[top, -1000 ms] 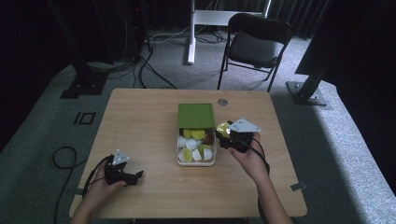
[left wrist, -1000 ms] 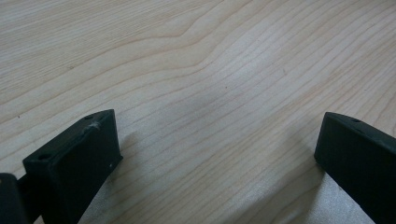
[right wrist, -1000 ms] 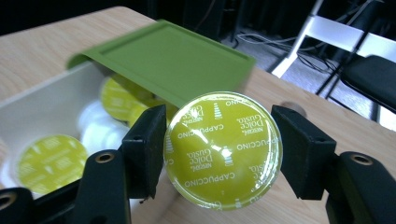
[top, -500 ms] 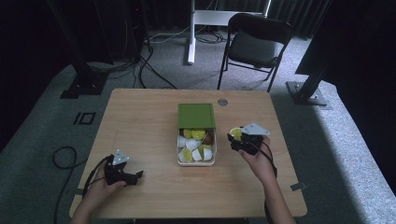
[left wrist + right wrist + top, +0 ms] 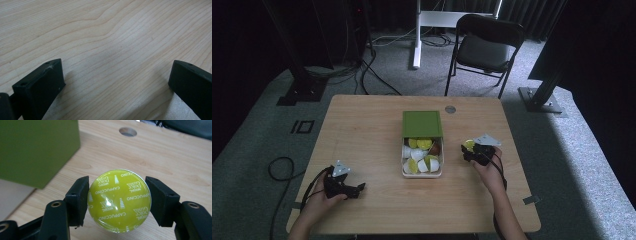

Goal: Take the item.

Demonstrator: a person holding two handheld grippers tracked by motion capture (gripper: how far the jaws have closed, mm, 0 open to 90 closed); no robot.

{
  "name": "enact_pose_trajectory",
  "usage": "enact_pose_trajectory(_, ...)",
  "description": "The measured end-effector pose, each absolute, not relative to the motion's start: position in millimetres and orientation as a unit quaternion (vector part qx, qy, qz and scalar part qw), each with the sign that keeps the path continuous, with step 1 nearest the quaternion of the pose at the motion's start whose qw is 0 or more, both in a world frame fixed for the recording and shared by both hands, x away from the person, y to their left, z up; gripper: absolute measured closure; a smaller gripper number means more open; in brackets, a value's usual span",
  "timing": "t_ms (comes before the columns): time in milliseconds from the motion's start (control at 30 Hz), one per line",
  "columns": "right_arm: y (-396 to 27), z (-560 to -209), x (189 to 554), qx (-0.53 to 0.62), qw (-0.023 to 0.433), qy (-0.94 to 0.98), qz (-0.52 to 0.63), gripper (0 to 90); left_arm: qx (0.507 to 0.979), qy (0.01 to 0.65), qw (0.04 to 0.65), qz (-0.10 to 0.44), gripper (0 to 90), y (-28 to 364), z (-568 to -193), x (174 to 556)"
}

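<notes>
My right gripper (image 5: 117, 202) is shut on a yellow-green coffee capsule (image 5: 119, 200), its foil lid printed with CAPPUCCINO facing the camera. In the high view that right gripper (image 5: 469, 148) hangs low over the table just right of the box (image 5: 422, 170), with the capsule (image 5: 469, 144) at its tip. The white box holds several yellow and white capsules and one brown one, and its green lid (image 5: 422, 123) is slid toward the far side. My left gripper (image 5: 357, 189) rests near the table's front left edge, jaws open over bare wood (image 5: 112, 57).
A round cable hole (image 5: 450, 109) sits in the table behind the box. A black folding chair (image 5: 484, 50) and a white desk leg (image 5: 416, 35) stand beyond the far edge. Cables lie on the floor at the left.
My right gripper has carried the capsule from above the box's right rim outward to the right and down toward the table. The left gripper has stayed where it was.
</notes>
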State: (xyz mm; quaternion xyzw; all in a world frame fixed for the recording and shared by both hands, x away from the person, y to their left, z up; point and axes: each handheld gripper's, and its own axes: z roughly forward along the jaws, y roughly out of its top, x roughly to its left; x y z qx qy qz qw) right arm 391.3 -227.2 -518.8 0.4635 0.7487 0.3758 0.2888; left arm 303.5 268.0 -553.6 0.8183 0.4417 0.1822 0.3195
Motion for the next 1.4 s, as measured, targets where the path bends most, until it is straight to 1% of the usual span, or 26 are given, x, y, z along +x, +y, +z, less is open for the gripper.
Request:
enact_pose_trajectory(300, -230, -537, 408, 0.479, 0.286, 0.746, 0.363, 38.5, 0.818, 0.442, 0.32, 0.182, 1.0, 268, -554, 304)
enact_pose_trajectory(533, -230, -546, 412, 0.483, 0.284, 0.748, 0.356, 38.3, 0.818, 0.442, 0.32, 0.182, 1.0, 268, -554, 304)
enact_pose_trajectory(700, -232, -547, 413, 0.486, 0.285, 0.747, 0.352, 37.5, 0.818, 0.442, 0.32, 0.182, 1.0, 268, -554, 304)
enact_pose_trajectory(733, -232, -546, 413, 0.486, 0.287, 0.748, 0.35, 35.8, 0.818, 0.442, 0.32, 0.182, 1.0, 268, -554, 304)
enact_pose_trajectory(800, -234, -544, 412, 0.486, 0.292, 0.745, 0.353, 28.5, 0.818, 0.442, 0.32, 0.182, 1.0, 268, -554, 304)
enact_pose_trajectory(900, -236, -541, 411, 0.489, 0.288, 0.739, 0.362, 22.2, 0.818, 0.442, 0.32, 0.182, 1.0, 268, -554, 304)
enact_pose_trajectory(1033, -239, -535, 406, 0.491, 0.283, 0.732, 0.377, 17.6, 0.818, 0.442, 0.32, 0.182, 1.0, 268, -554, 304)
enact_pose_trajectory(1100, -240, -534, 404, 0.489, 0.282, 0.732, 0.381, 16.9, 0.818, 0.442, 0.32, 0.182, 1.0, 268, -554, 304)
enact_pose_trajectory(1167, -242, -529, 399, 0.485, 0.274, 0.731, 0.393, 13.3, 0.818, 0.442, 0.32, 0.182, 1.0, 268, -554, 304)
enact_pose_trajectory(1400, -247, -521, 382, 0.439, 0.26, 0.761, 0.4, 13.1, 0.818, 0.442, 0.32, 0.182, 1.0, 268, -554, 304)
